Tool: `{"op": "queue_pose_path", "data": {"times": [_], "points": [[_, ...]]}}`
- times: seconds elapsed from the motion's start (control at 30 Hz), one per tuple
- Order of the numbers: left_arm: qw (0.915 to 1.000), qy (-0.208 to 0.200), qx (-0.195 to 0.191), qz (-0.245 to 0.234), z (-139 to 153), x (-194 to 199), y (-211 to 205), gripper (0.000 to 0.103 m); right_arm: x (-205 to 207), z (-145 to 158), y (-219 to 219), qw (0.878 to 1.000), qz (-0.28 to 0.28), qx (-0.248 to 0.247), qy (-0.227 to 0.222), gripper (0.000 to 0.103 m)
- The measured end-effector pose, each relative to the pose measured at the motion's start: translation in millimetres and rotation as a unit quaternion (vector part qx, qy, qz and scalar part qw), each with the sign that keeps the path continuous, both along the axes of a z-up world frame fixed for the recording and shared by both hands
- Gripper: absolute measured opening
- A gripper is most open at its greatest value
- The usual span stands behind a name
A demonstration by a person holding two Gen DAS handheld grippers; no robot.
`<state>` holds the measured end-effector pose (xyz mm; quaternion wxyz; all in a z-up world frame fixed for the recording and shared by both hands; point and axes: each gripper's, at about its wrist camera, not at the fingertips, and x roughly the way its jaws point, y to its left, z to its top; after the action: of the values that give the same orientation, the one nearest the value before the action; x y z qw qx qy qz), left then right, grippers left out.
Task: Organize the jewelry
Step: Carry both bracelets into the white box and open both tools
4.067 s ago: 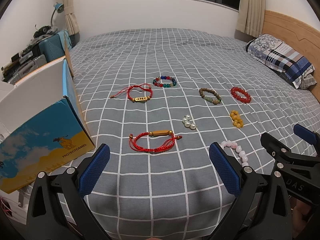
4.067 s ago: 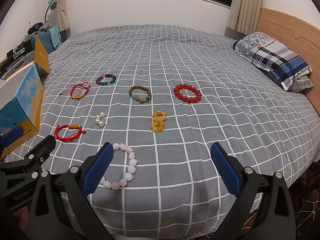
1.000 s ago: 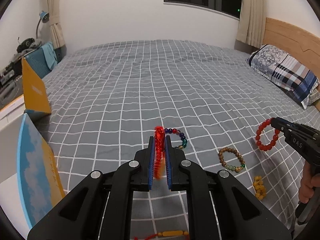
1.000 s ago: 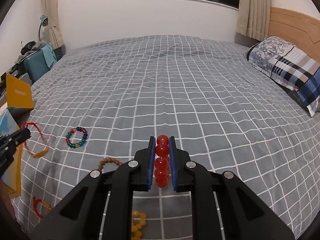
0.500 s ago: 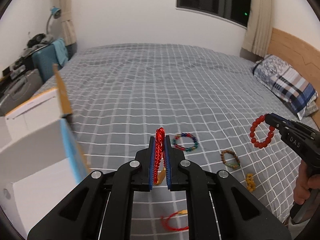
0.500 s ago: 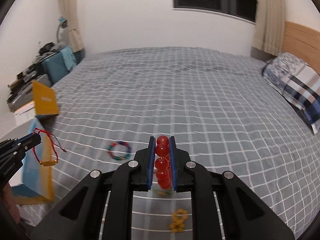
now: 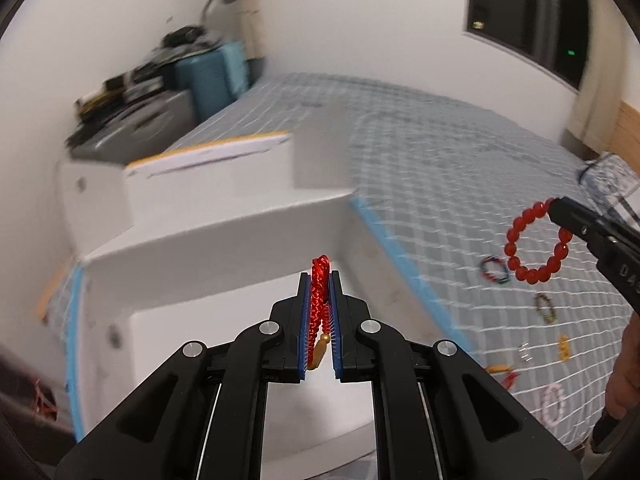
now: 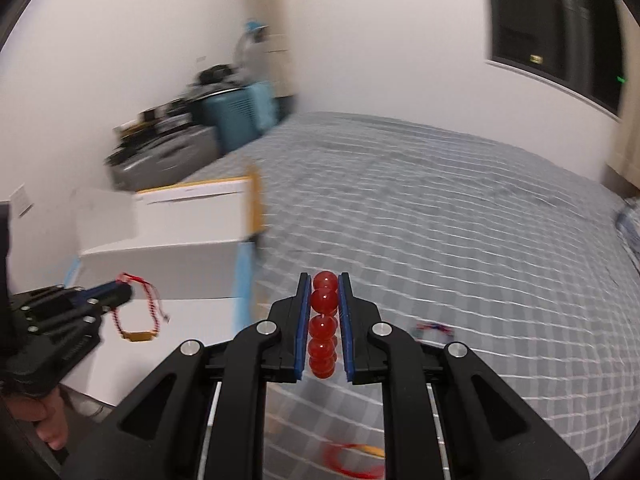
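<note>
My left gripper (image 7: pixel 320 280) is shut on a red cord bracelet (image 7: pixel 320 300) with a gold charm and holds it over the open white box (image 7: pixel 224 236). It also shows in the right wrist view (image 8: pixel 140 312), hanging from the left gripper (image 8: pixel 120 294). My right gripper (image 8: pixel 325 284) is shut on a red bead bracelet (image 8: pixel 324 324) above the bed; it also shows in the left wrist view (image 7: pixel 536 246), hanging from the right gripper (image 7: pixel 556 206). Several other bracelets (image 7: pixel 496 270) lie on the grey checked bedspread (image 7: pixel 460 184).
The box (image 8: pixel 168 248) has raised flaps and blue and yellow outer sides. A blue suitcase (image 7: pixel 212 72) and piled items stand by the wall behind it. A pillow (image 7: pixel 608 176) lies at the right. The views are motion-blurred.
Both grippers have swung left toward the box with their bracelets. The left gripper now hangs over the box opening; the right one follows beside it.
</note>
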<state>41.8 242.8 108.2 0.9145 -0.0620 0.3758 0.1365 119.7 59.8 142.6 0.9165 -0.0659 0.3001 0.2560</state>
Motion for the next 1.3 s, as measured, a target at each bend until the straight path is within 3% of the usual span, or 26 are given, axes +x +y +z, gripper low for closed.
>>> {"op": "queue_pose_path", "data": {"times": [0.2,0.37,0.6,0.93,1.0,1.03,1.1,1.17,1.23,1.3], "points": [[0.9978,0.035,-0.005,0.056,-18.0,-30.3,57.9,0.008,-14.7,-19.4,82.5,0.997,0.068,-0.019,0.038,0.012],[0.9934,0.072,-0.029,0.085,-36.5,-41.6,85.8,0.008,-15.1,-53.7,127.4,0.990,0.084,-0.051,0.100,0.012],[0.9900,0.101,-0.045,0.087,-61.6,-42.9,95.5,0.008,-13.3,-90.3,144.0,0.982,0.074,-0.083,0.150,0.012],[0.9875,0.114,-0.047,0.098,-72.2,-48.0,101.1,0.012,-16.3,-105.9,151.3,0.978,0.073,-0.101,0.165,0.014],[0.9875,0.112,-0.043,0.101,-69.5,-49.0,102.2,0.024,-16.3,-104.8,152.6,0.979,0.074,-0.096,0.162,0.018],[0.9879,0.107,-0.042,0.104,-65.8,-49.7,100.5,0.040,-17.3,-102.4,151.9,0.980,0.072,-0.095,0.161,0.029],[0.9896,0.089,-0.033,0.108,-58.2,-55.9,96.9,0.051,-21.9,-91.6,144.9,0.983,0.071,-0.081,0.150,0.045],[0.9909,0.069,-0.017,0.114,-45.8,-62.9,89.6,0.071,-26.5,-79.5,135.0,0.986,0.066,-0.071,0.134,0.055],[0.9929,0.045,-0.011,0.110,-32.5,-70.3,78.4,0.081,-30.5,-62.6,117.2,0.991,0.055,-0.055,0.112,0.073],[0.9948,0.026,-0.002,0.098,-19.9,-74.0,61.9,0.087,-33.4,-47.9,97.6,0.994,0.041,-0.043,0.088,0.082]]}}
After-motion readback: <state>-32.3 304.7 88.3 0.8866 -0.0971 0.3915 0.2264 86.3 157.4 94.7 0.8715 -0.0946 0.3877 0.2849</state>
